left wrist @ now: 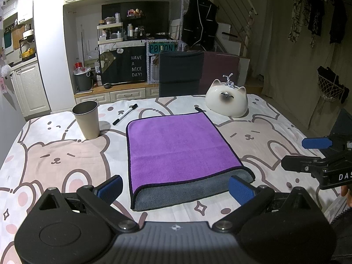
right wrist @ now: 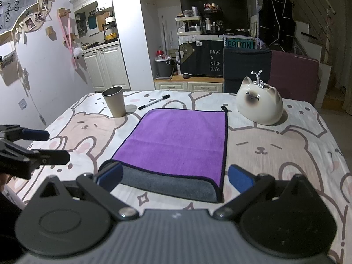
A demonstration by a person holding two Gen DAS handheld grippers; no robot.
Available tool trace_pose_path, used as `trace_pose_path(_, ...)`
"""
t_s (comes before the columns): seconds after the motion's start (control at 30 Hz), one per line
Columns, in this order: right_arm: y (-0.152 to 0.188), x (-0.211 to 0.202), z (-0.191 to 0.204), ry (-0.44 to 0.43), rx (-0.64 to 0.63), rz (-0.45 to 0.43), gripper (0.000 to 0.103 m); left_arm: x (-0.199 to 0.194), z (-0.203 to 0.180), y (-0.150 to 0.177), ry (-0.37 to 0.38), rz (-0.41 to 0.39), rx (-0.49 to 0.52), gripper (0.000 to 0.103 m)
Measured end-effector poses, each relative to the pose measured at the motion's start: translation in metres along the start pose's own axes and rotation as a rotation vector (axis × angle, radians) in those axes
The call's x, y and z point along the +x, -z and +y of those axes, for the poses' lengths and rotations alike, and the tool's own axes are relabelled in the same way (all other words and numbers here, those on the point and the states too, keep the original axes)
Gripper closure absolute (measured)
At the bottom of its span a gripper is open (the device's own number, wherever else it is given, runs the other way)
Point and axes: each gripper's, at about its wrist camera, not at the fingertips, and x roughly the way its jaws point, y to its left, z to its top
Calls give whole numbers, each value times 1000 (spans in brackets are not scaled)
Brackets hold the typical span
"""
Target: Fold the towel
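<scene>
Left wrist view: the left hand-held gripper (left wrist: 175, 187) is spread wide and holds nothing. So is the right hand-held gripper (right wrist: 175, 178). Just past both lies the folded purple and grey cloth towel (left wrist: 180, 151), flat on the bear-print table (left wrist: 55, 154), its grey layer peeking out. The tan metal cup (left wrist: 87, 120), black marker pen (left wrist: 125, 114) and white cat-shaped pot (left wrist: 227, 102) sit farther back.

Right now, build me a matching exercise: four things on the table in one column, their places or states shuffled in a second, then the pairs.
Things:
1. purple and grey microfibre towel
2. beige metal cup
3. black and white marker pen
4. white ceramic cat-face figurine

Places or states:
A. standing upright at the far left of the towel
B. lying flat, folded, grey layer showing at the near edge
C. sitting beyond the towel's far right corner
D. lying between the cup and the towel's far edge

Pairs: 1-B, 2-A, 3-D, 4-C
</scene>
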Motion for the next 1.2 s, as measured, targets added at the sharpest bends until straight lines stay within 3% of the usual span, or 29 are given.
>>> trace_pose_path(1.2, 1, 1, -2, 1, -1, 5, 0, 0, 0, 0, 1, 1, 1, 2)
